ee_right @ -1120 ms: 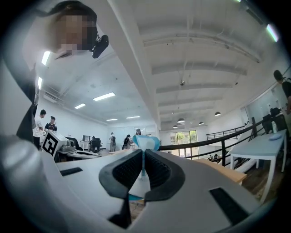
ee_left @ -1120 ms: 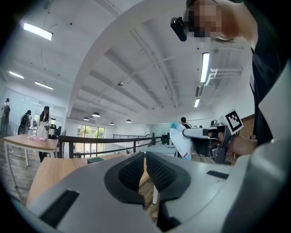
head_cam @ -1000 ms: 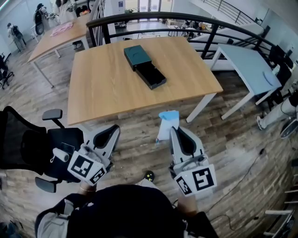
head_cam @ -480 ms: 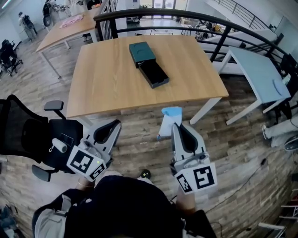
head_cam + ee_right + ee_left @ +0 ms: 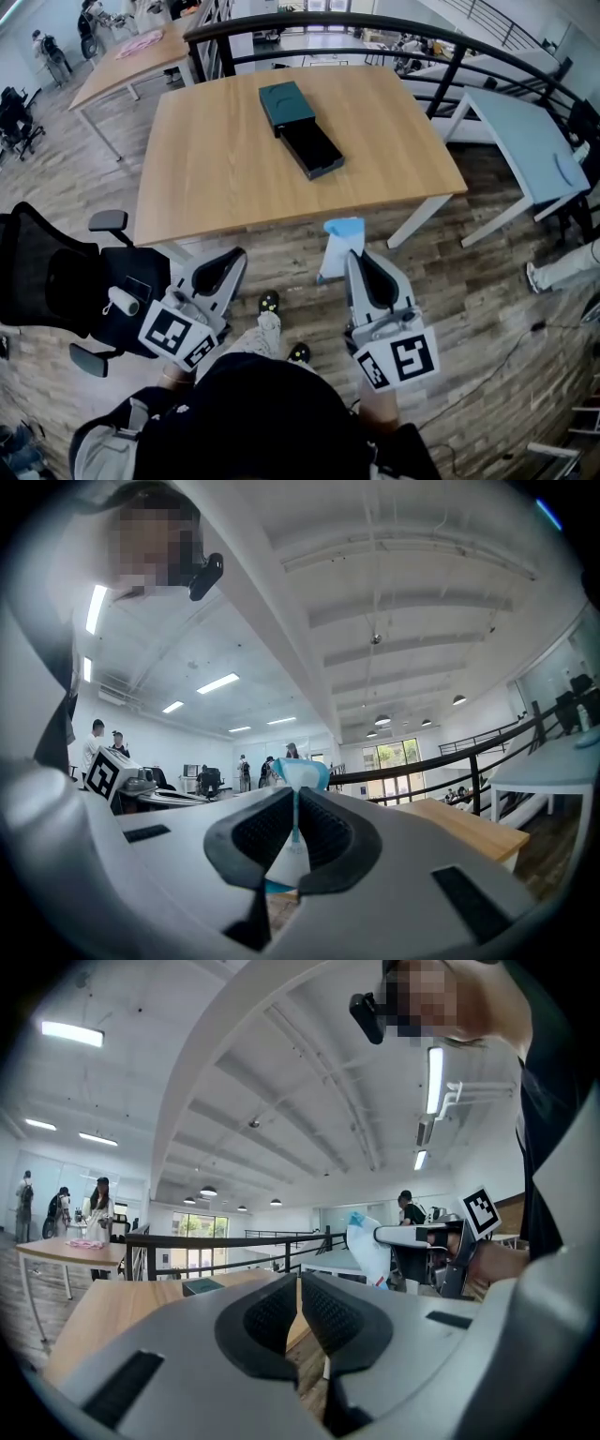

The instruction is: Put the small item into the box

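A white packet with a blue top [image 5: 337,247] hangs from my right gripper [image 5: 351,259], which is shut on it just short of the wooden table's [image 5: 206,178] near edge. In the right gripper view the packet [image 5: 298,778] stands pinched between the pads. The dark box [image 5: 311,150] lies open on the table's far middle, with its teal lid [image 5: 285,105] touching it behind. My left gripper [image 5: 236,257] is shut with nothing in it, also short of the table. In the left gripper view the left gripper [image 5: 298,1290] has its pads together, and the box's teal lid [image 5: 202,1285] shows small far off.
A black office chair [image 5: 66,291] stands close at my left. The person's shoes [image 5: 270,304] are on the wood floor below. A black railing [image 5: 375,37] runs behind the table, a pale blue table [image 5: 520,141] stands at the right, and people stand far back at the left.
The view has shifted slightly, and the table sits a little nearer. A shoe has come into view between the grippers. Both grippers keep their hold and place.
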`<state>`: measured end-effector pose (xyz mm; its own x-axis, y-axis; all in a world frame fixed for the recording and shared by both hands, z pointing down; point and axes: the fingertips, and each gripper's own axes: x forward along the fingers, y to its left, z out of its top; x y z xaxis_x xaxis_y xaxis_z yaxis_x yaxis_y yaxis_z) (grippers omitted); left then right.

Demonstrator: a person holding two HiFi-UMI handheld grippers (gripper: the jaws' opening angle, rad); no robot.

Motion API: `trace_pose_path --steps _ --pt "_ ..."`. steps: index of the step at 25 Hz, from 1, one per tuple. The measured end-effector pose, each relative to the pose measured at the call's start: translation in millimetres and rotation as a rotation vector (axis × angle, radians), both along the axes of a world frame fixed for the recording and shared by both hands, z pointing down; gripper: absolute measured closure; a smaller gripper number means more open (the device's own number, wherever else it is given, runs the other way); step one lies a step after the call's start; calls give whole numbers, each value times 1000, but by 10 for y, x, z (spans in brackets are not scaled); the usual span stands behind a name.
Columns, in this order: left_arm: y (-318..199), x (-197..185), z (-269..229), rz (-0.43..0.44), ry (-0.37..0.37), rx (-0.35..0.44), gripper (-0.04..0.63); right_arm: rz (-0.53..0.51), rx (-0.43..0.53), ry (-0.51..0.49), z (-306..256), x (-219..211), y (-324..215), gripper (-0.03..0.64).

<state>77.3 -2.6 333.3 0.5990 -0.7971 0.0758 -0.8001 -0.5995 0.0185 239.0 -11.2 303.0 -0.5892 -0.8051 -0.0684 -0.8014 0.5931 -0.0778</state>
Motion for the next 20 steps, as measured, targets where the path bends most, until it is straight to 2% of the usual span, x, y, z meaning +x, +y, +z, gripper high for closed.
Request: trace_pose_path --steps 9,20 --pt "-914 -38 -124 74 45 38 569 80 16 34 -145 -39 -721 586" --pt "-1995 -313 -71 99 48 39 569 104 25 64 -150 -337 -1698 586"
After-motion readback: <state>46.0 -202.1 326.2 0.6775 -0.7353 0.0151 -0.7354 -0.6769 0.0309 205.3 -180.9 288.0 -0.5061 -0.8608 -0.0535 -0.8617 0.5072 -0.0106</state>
